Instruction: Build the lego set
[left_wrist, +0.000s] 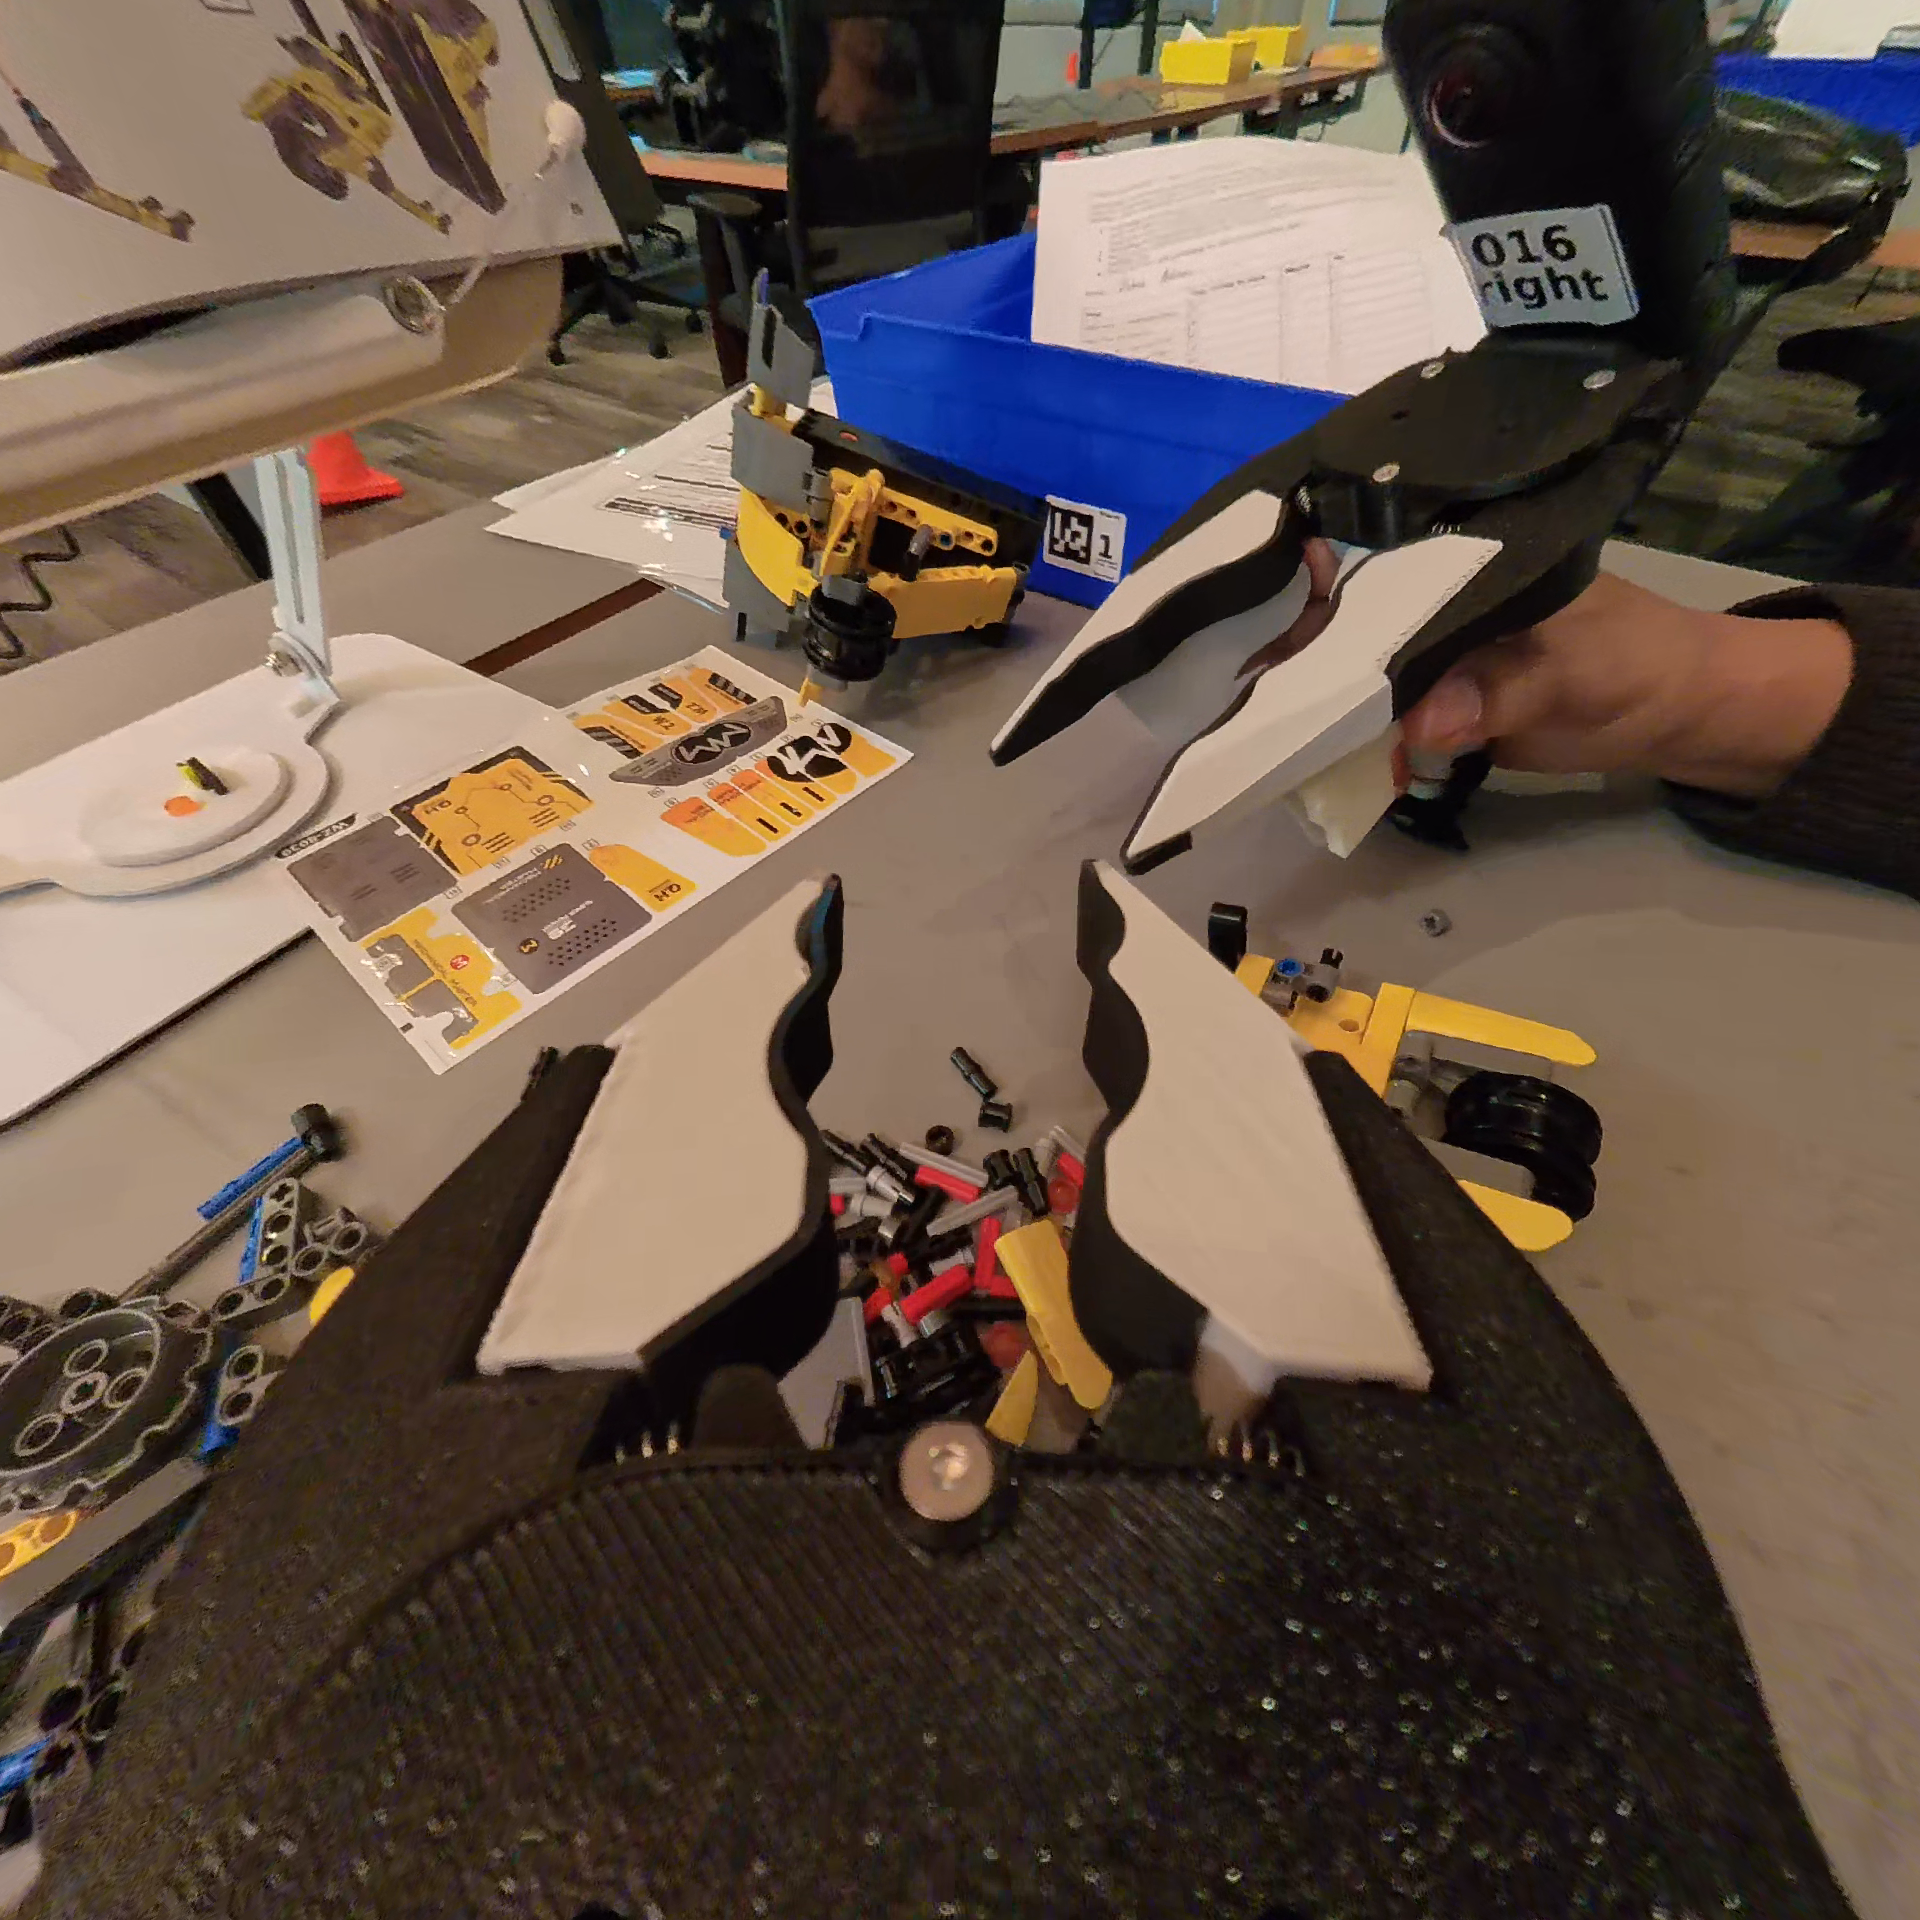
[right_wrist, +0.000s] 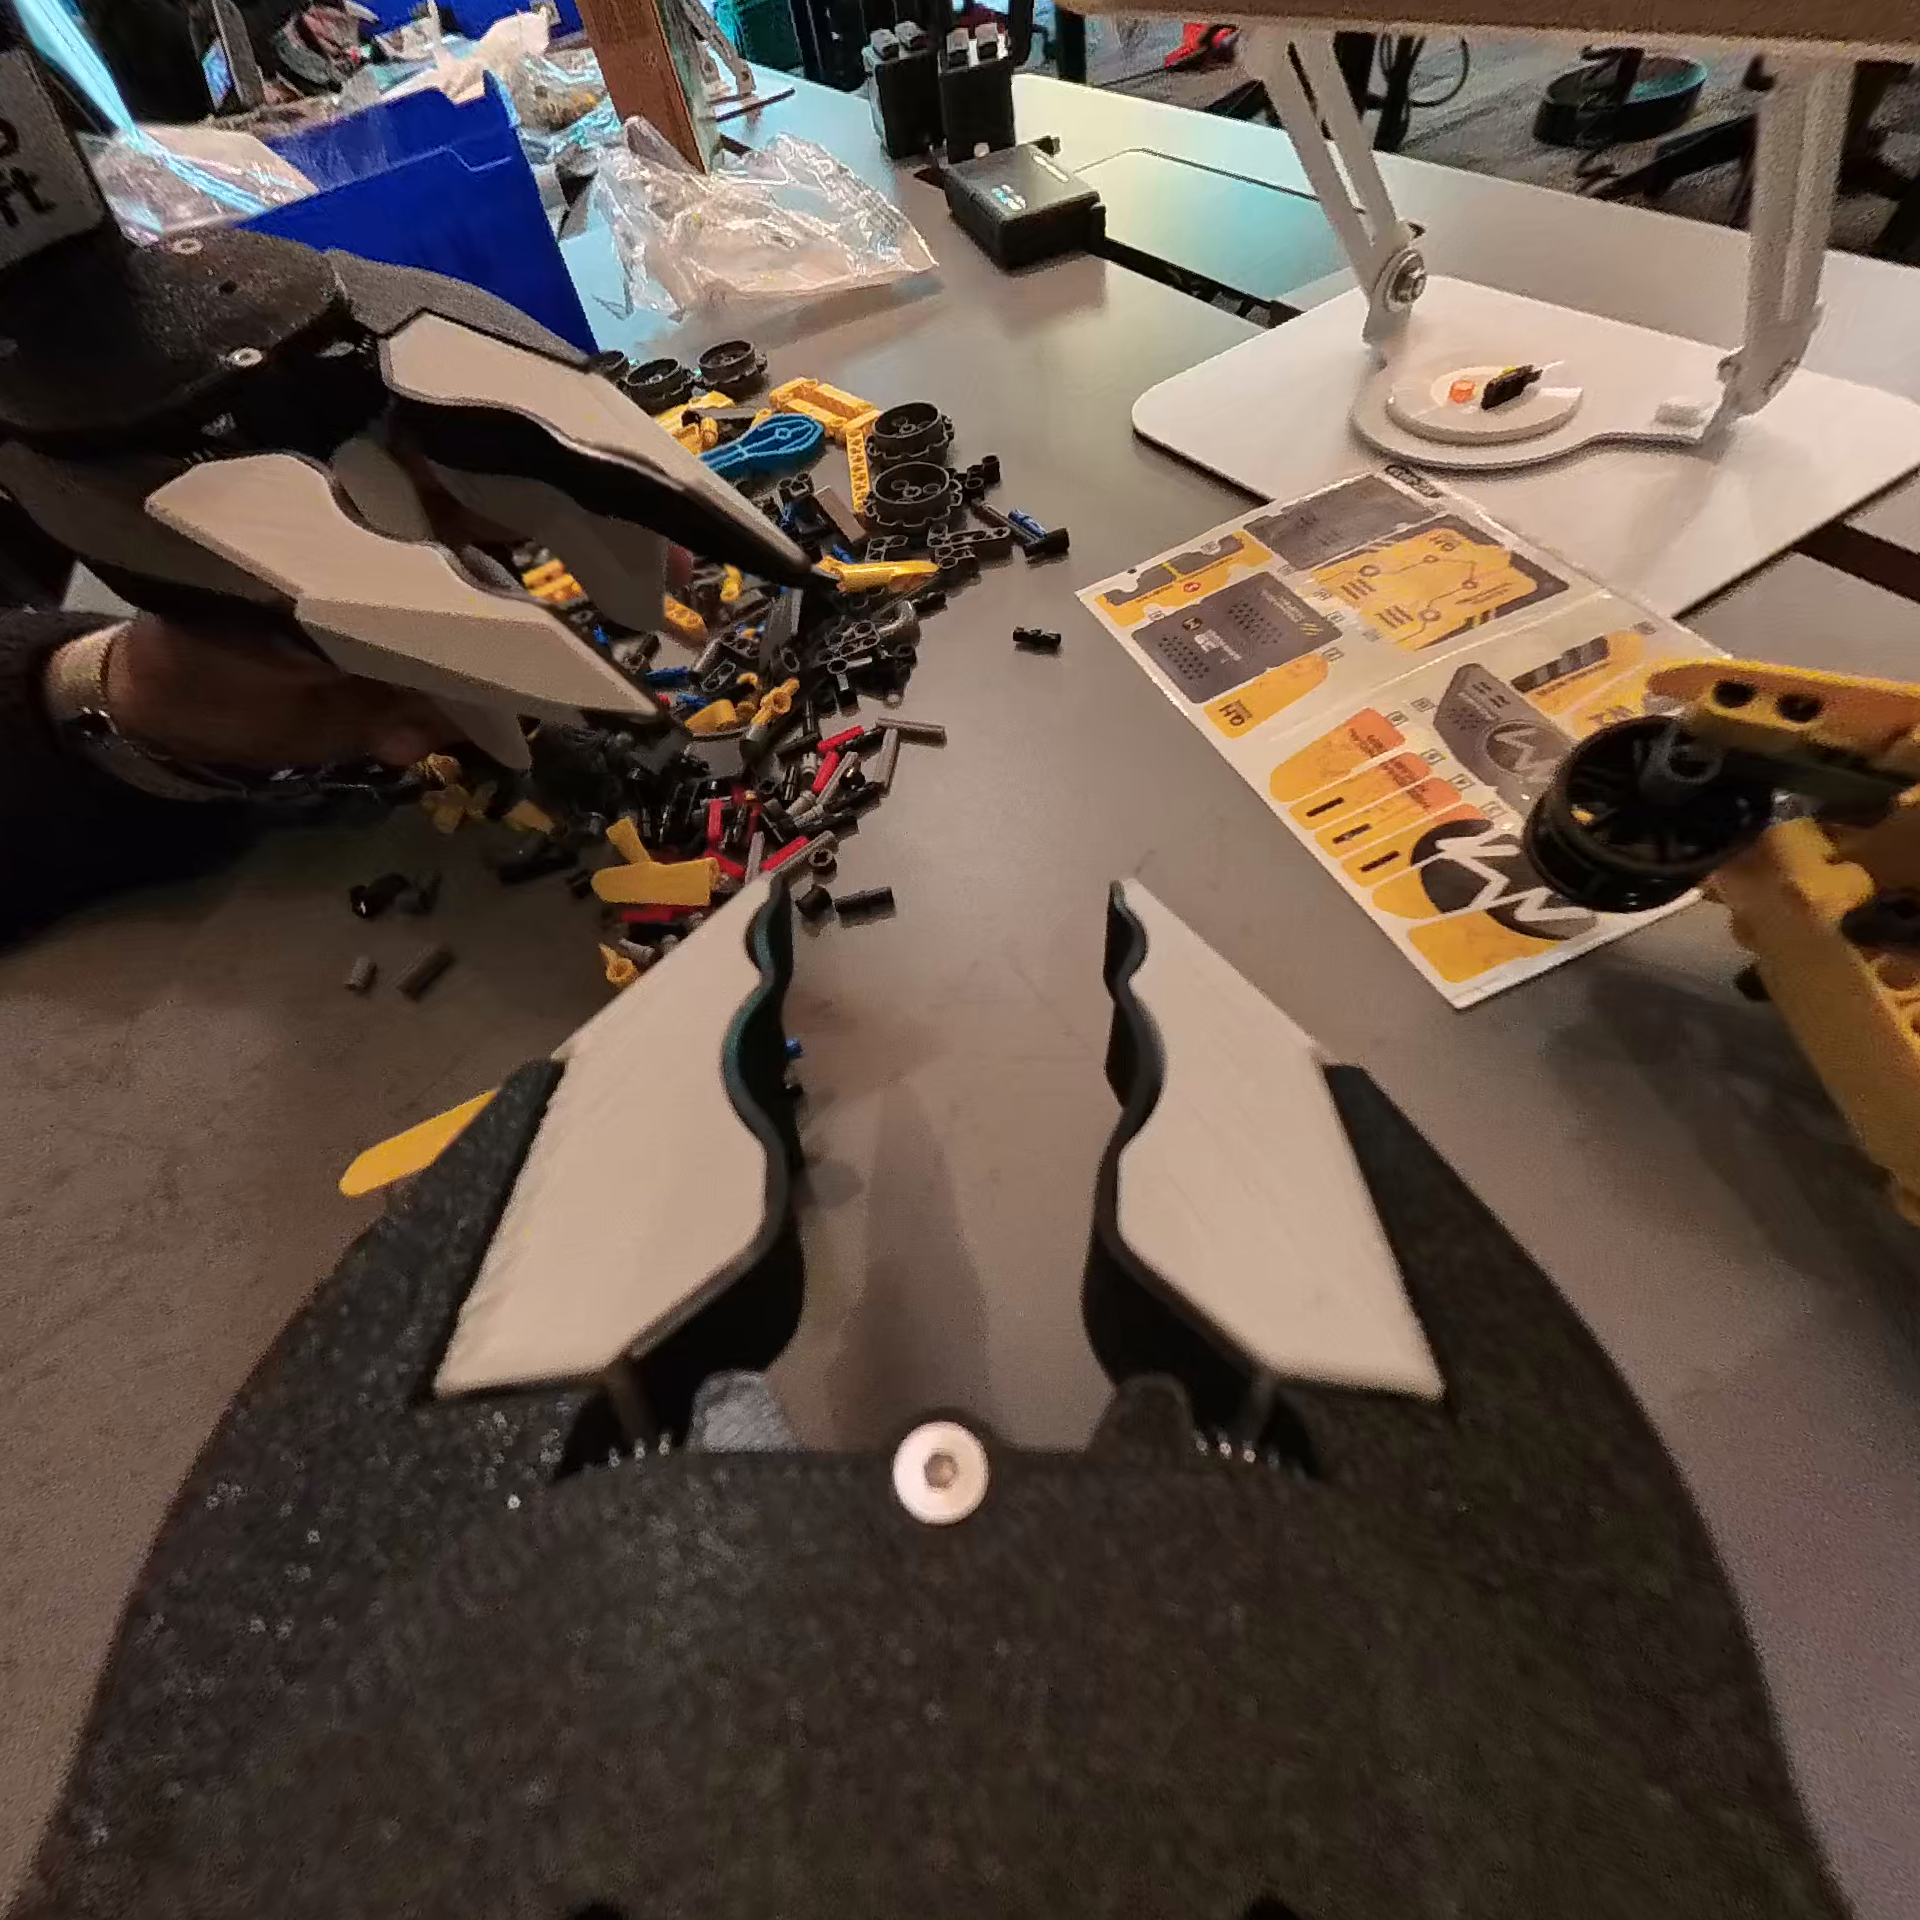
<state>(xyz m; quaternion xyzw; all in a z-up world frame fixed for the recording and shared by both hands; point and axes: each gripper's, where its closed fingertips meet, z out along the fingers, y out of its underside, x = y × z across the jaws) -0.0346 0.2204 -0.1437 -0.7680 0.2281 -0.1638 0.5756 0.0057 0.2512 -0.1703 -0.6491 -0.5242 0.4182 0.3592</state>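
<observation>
My left gripper (left_wrist: 958, 883) is open and empty. It hovers low over a pile of small black, red, grey and yellow building pins and parts (left_wrist: 935, 1247), which shows between its fingers. In the right wrist view the left gripper (right_wrist: 743, 644) points down into the same pile (right_wrist: 769, 748). My right gripper (right_wrist: 945, 888) is open and empty over bare grey table (right_wrist: 997, 748), just right of the pile. It also shows in the left wrist view (left_wrist: 1065, 810), held by a hand. A yellow wheeled sub-assembly (left_wrist: 1455, 1060) lies right of the left gripper.
A sticker sheet (left_wrist: 582, 842) (right_wrist: 1382, 717) lies flat. A partly built yellow model (left_wrist: 862, 540) (right_wrist: 1808, 862) stands beyond it. A blue bin (left_wrist: 1039, 395) holds papers. A white stand base (left_wrist: 395, 707) (right_wrist: 1558, 416), dark gear wheels (right_wrist: 904, 488), a plastic bag (right_wrist: 758, 218) and a black box (right_wrist: 1023, 203) lie around.
</observation>
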